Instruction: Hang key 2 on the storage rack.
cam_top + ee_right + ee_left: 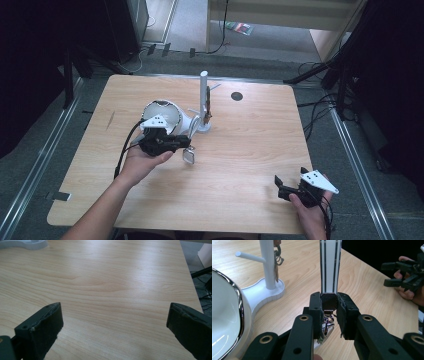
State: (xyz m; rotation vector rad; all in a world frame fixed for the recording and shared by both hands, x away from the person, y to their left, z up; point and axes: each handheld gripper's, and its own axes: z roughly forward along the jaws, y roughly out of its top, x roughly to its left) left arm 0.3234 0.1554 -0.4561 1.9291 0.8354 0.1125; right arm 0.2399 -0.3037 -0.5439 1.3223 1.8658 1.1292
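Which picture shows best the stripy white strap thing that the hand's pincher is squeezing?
The left gripper view: the striped strap stands up close, its dark mesh end pinched between the left gripper fingers. In the high view it is just a small pale tag hanging below that gripper, near the white stand. The right gripper view looks across bare table.

Bowl [165,114] set left of centre on table [250,150], stand [203,102] just beside it at right; small items hung on stand post [277,257]. Left gripper [186,145] held before bowl, strap [330,265] clamped between jaws. Right gripper [280,186] held well apart at near right corner, jaws spread over bare tabletop. Round hole [236,96] behind stand, toward far edge
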